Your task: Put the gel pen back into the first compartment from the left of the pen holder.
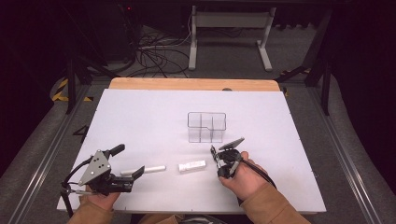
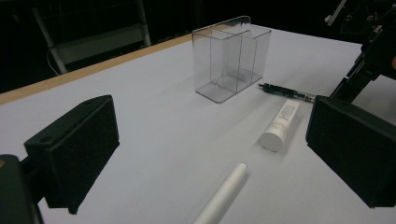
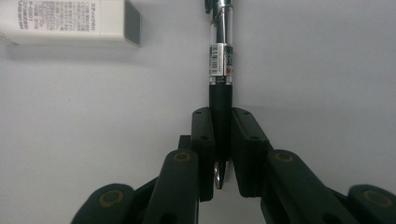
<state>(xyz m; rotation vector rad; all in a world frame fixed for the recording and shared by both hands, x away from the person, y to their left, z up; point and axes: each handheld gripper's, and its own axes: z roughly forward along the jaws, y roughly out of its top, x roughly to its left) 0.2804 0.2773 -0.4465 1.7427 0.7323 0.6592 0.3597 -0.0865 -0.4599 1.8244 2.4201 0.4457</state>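
The jaws of the left gripper (image 1: 127, 161) stand wide apart with nothing between them, low over the near left of the table, so that hand looks ready but idle. Just beyond its tips lies a white stick (image 1: 148, 169), and right of that a white tube (image 1: 192, 165) on its side, cap toward the left hand; both rest loose on the surface, apart from each other, within easy reach of either hand. Further right, the right gripper (image 3: 223, 140) is clenched on a black pen (image 3: 220, 70): the pads squeeze the dark grip section near the tip, and the barrel runs straight out ahead along the table, which suggests the pen is being taken from where it lies. Behind these things stands a clear plastic organizer (image 1: 207, 126) with several compartments, upright and empty, a likely home for the three items.

The table (image 1: 140, 112) has a matte white top with a wooden edge at the far side. Beyond it the room is dark, with grey floor, a tangle of cables (image 1: 156, 56) and a white desk frame (image 1: 231, 32).
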